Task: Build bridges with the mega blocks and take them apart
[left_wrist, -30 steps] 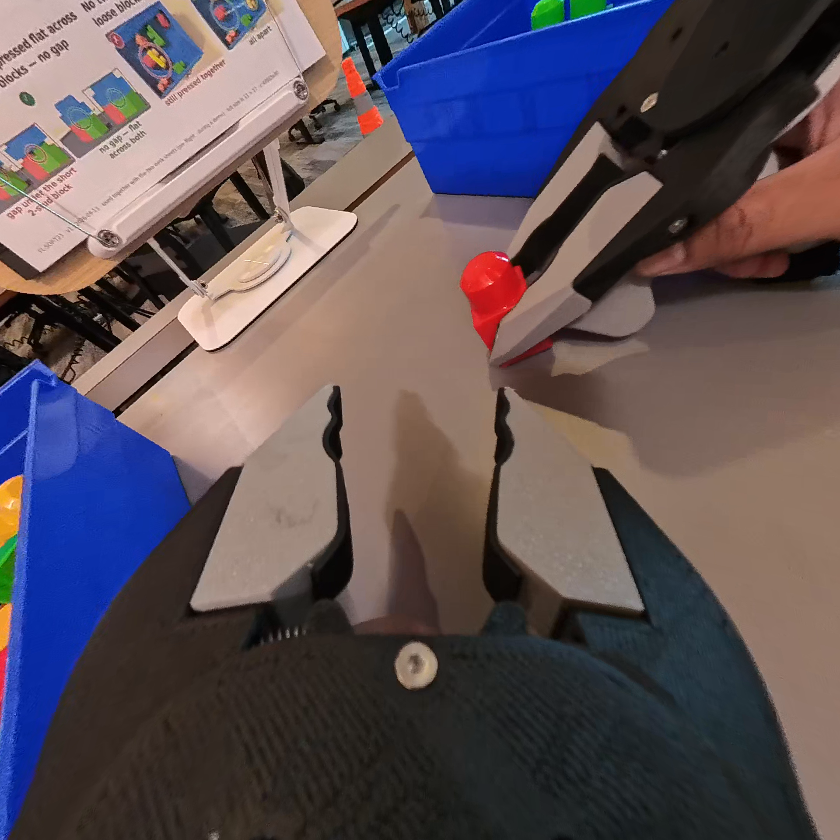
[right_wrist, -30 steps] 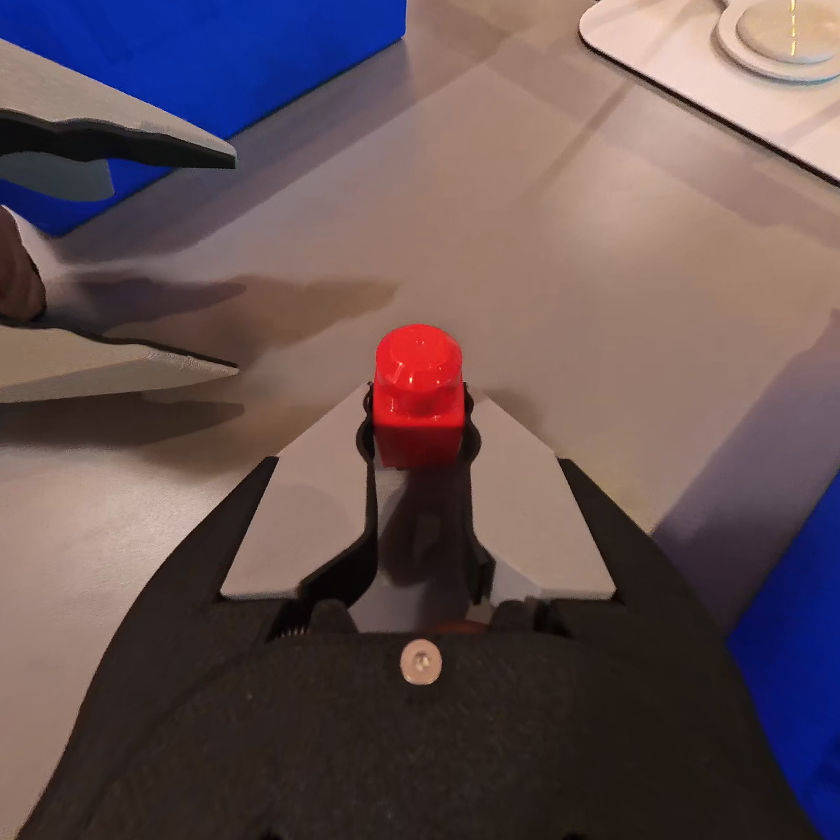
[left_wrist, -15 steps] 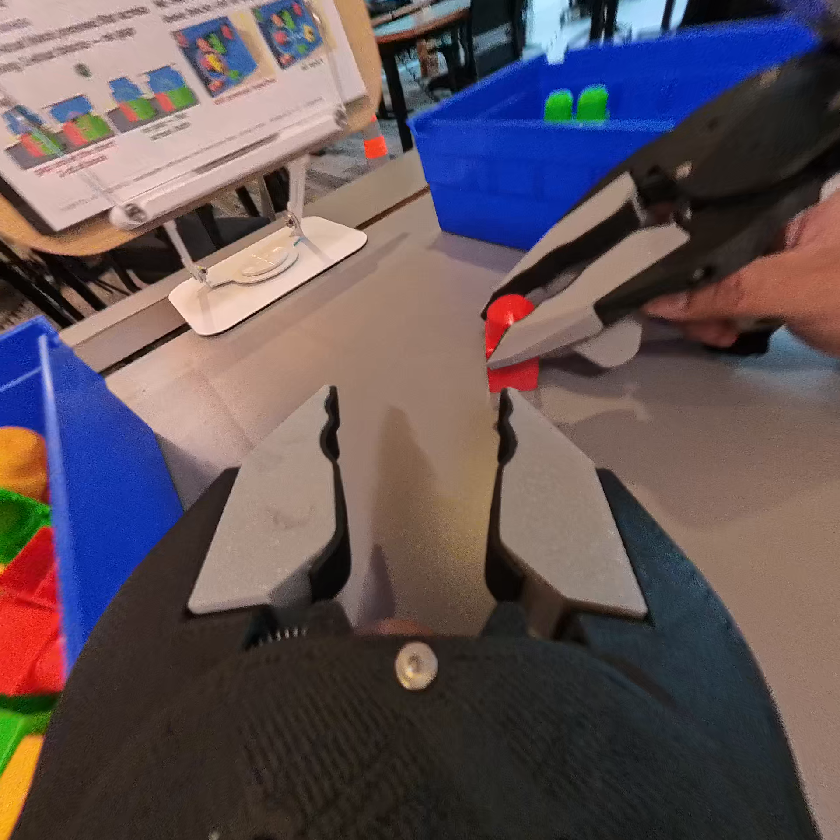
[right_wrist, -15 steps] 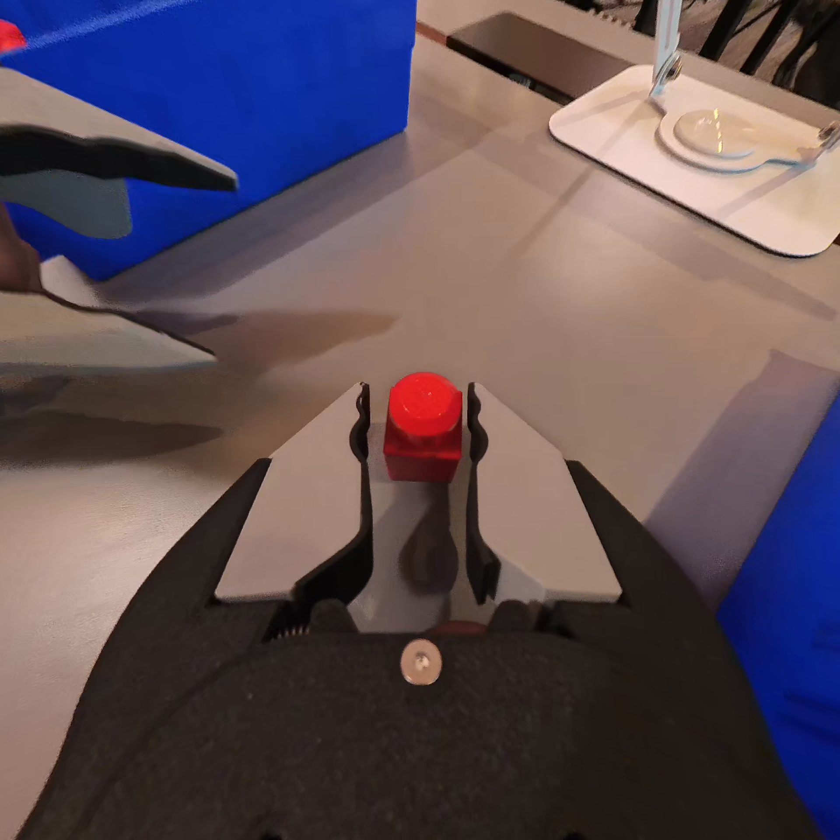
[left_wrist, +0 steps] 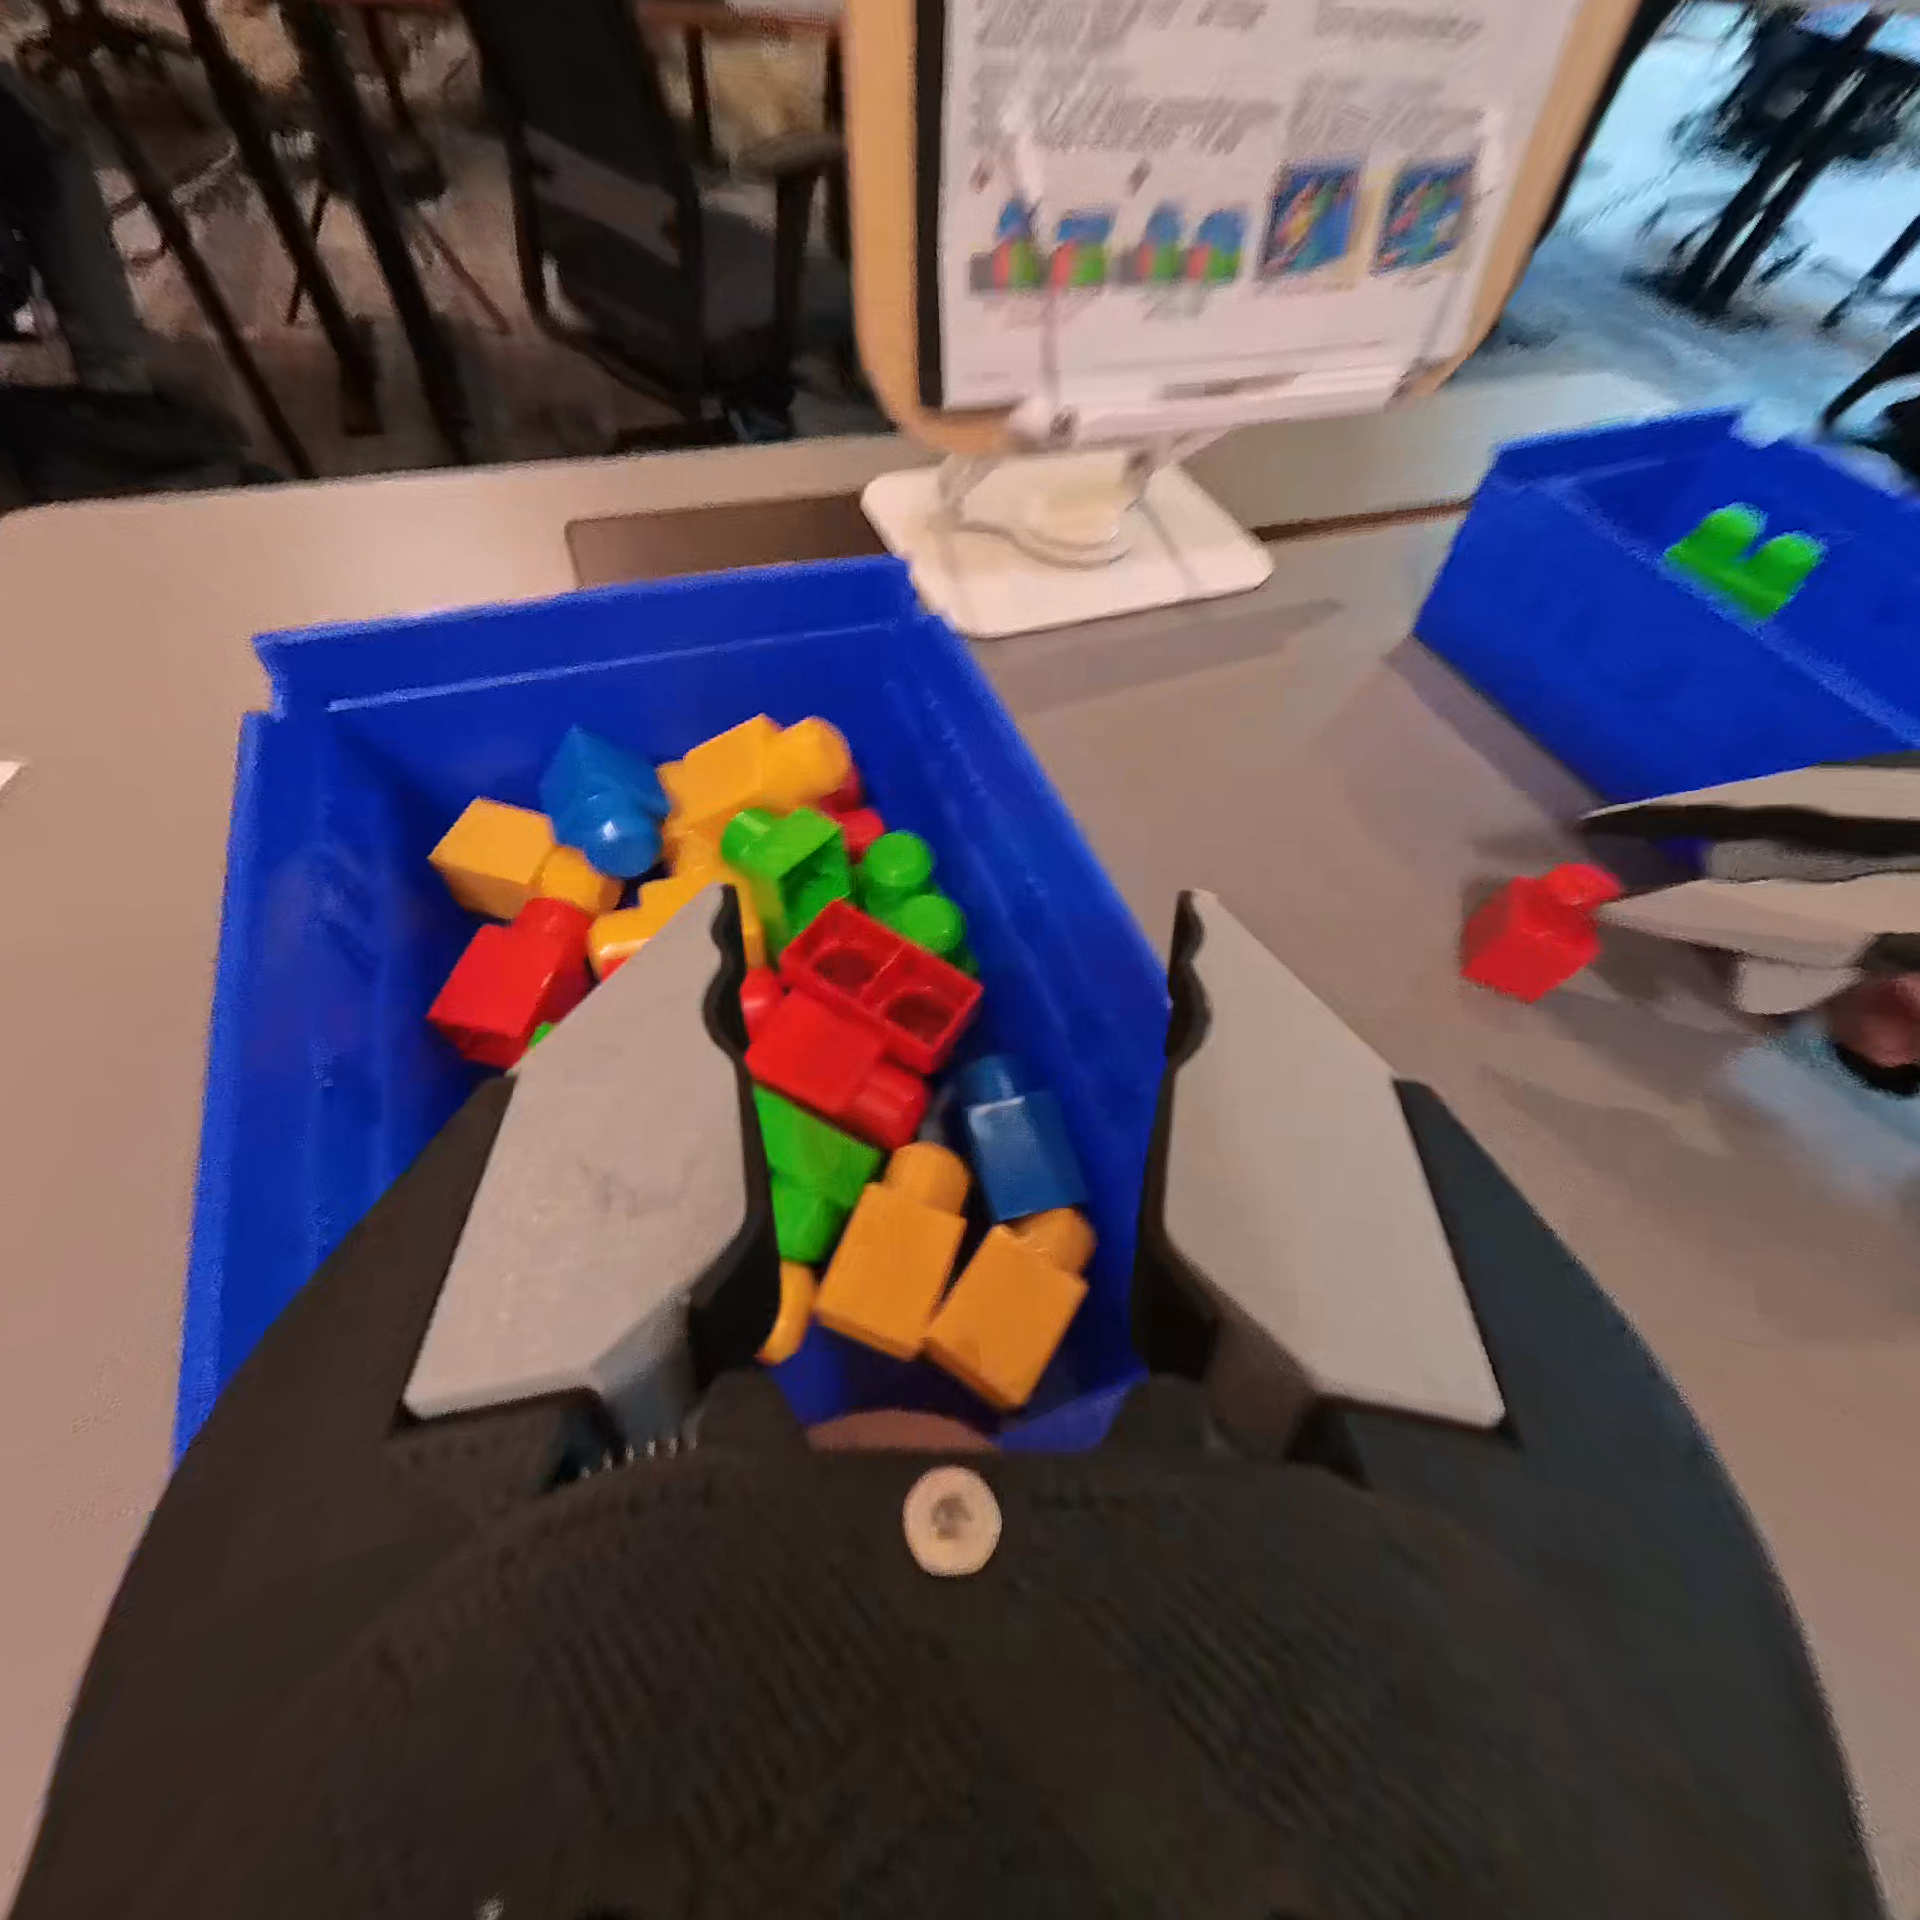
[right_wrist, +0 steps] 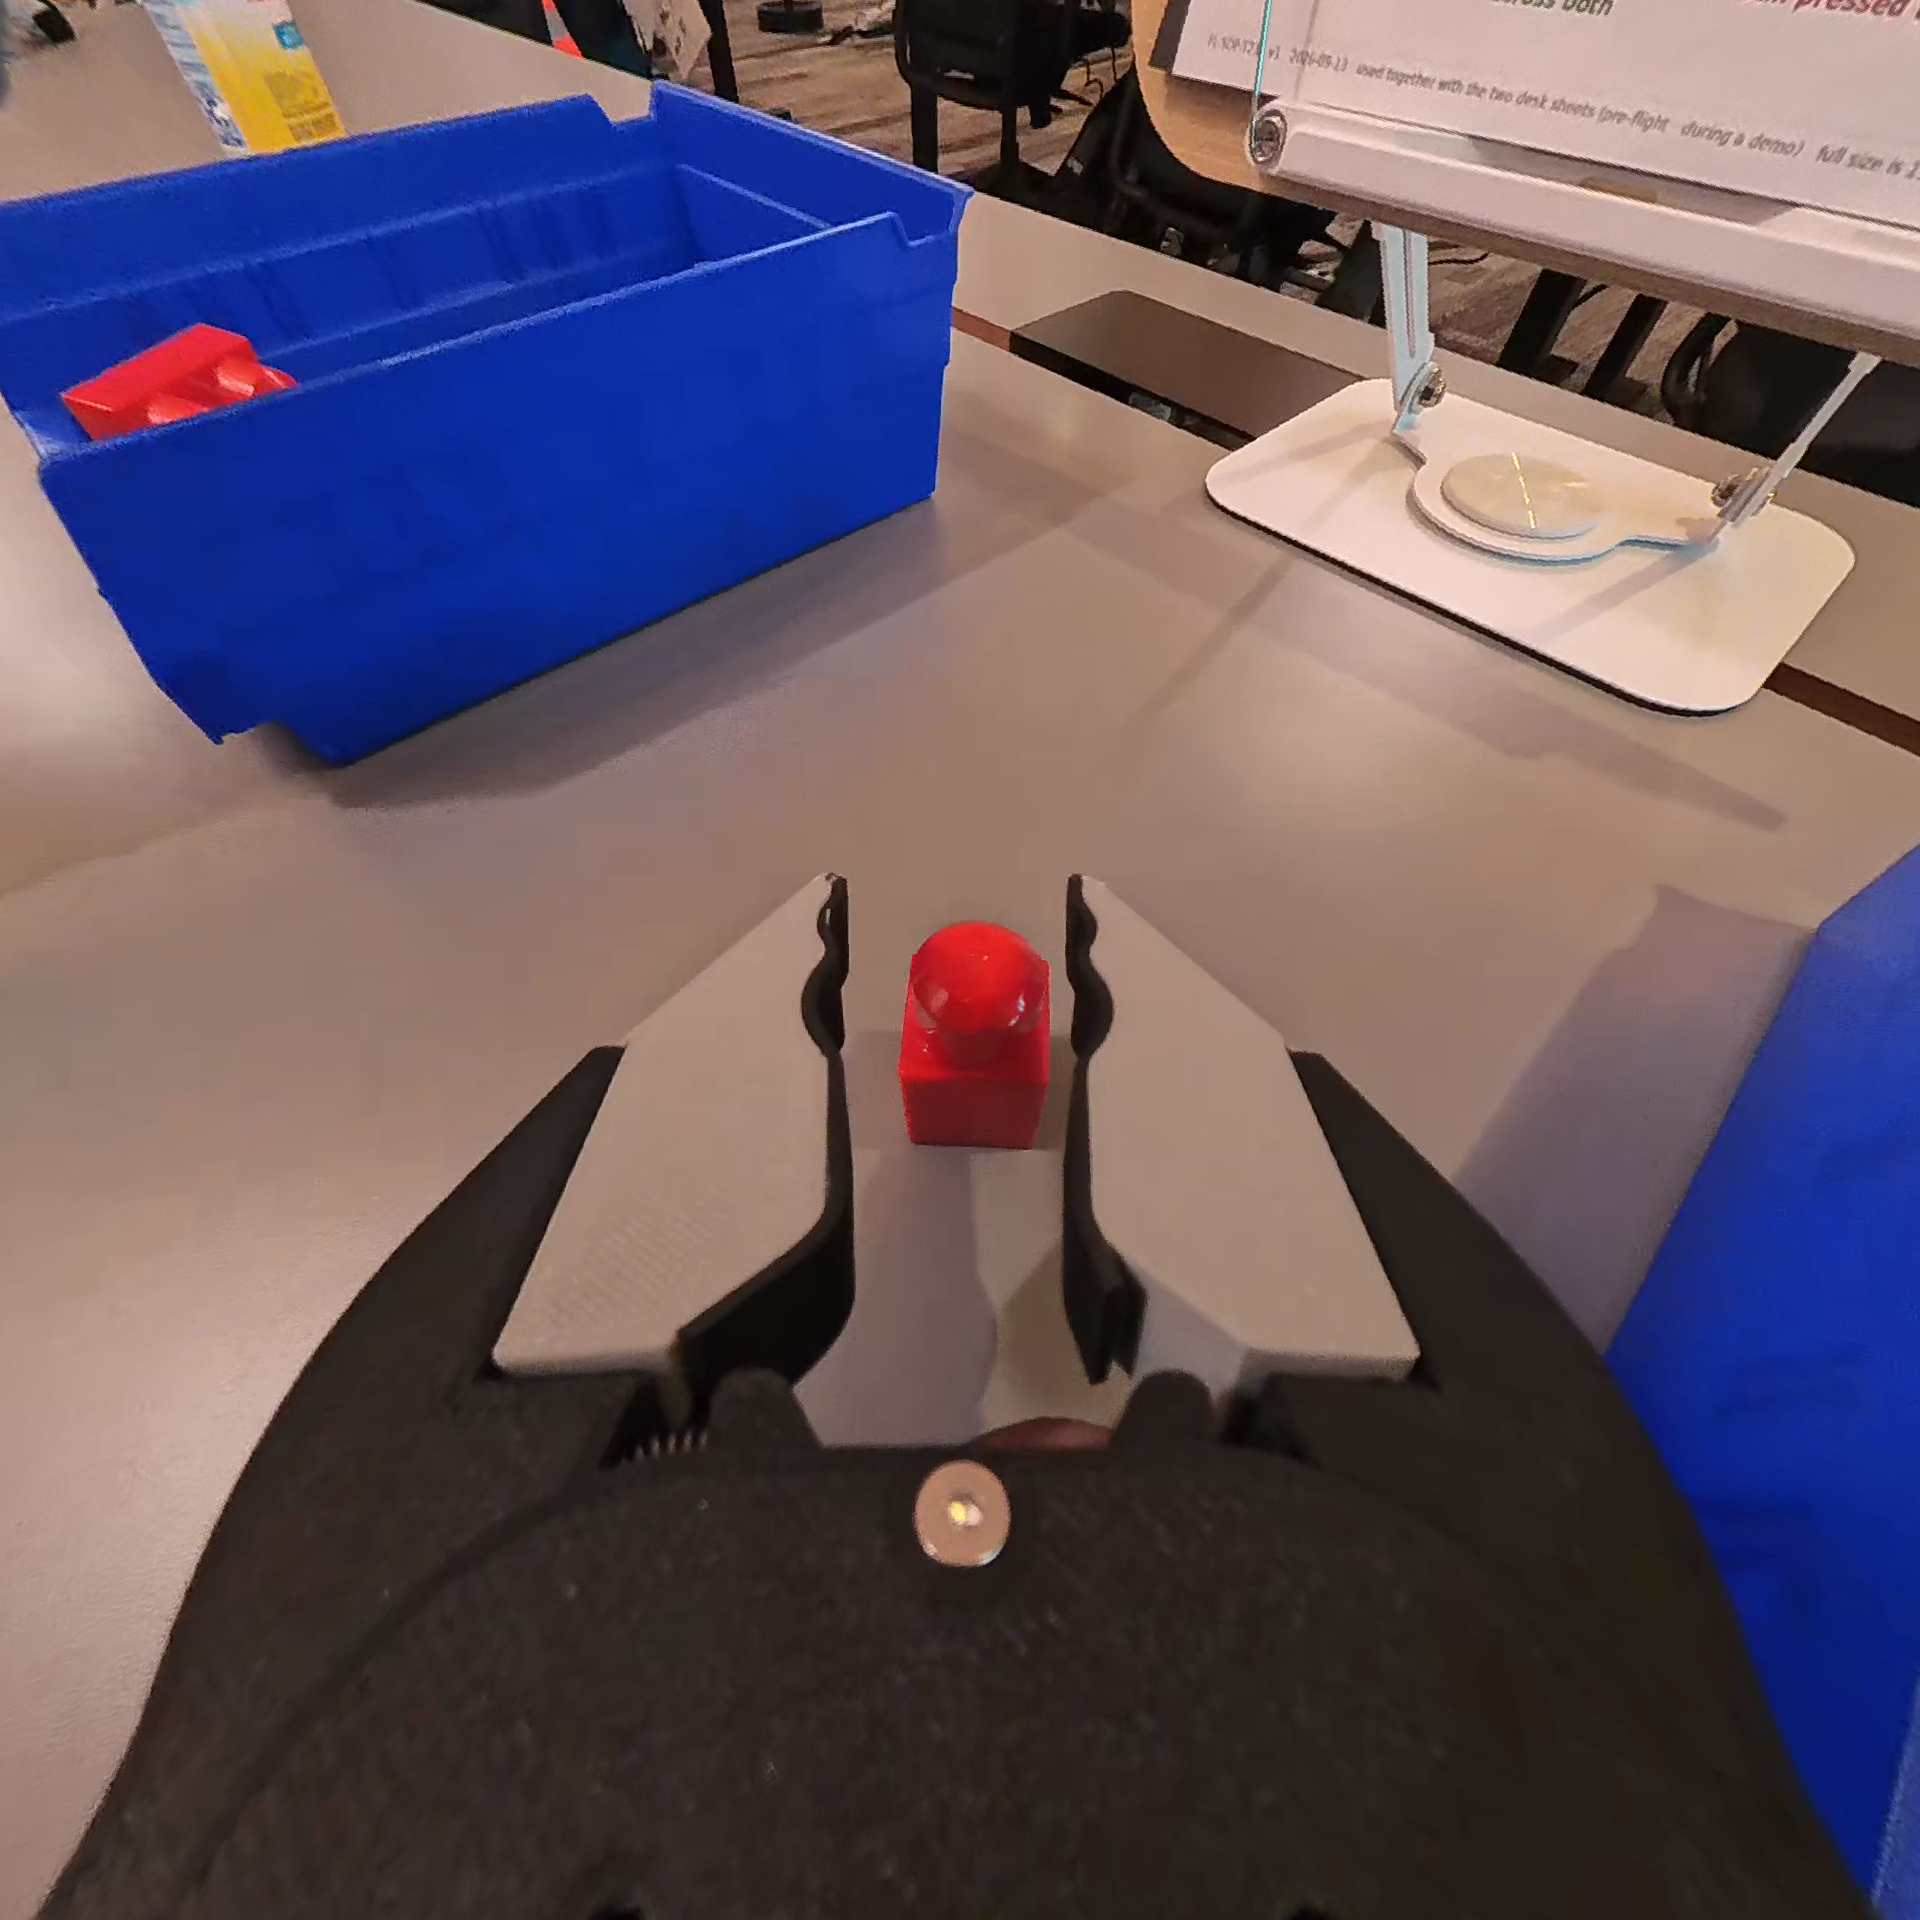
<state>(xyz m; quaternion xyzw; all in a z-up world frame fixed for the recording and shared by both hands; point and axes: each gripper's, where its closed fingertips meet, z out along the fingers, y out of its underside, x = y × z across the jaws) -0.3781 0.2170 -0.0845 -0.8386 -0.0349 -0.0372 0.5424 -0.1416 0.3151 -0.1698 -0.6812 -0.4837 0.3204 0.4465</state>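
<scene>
Grey desk (right_wrist: pixel 1351 831) was matte and smooth, blue plastic bins either side. Right tongs (right_wrist: pixel 956 904) sat open around a glossy red one-stud block (right_wrist: pixel 971 1049) standing upright, pads clear of it. Left tongs (left_wrist: pixel 951 914) hung wide open, empty, over the left bin (left_wrist: pixel 312 935) of jumbled blocks. I'd grab a two-stud block squarely by its flat sides.
</scene>
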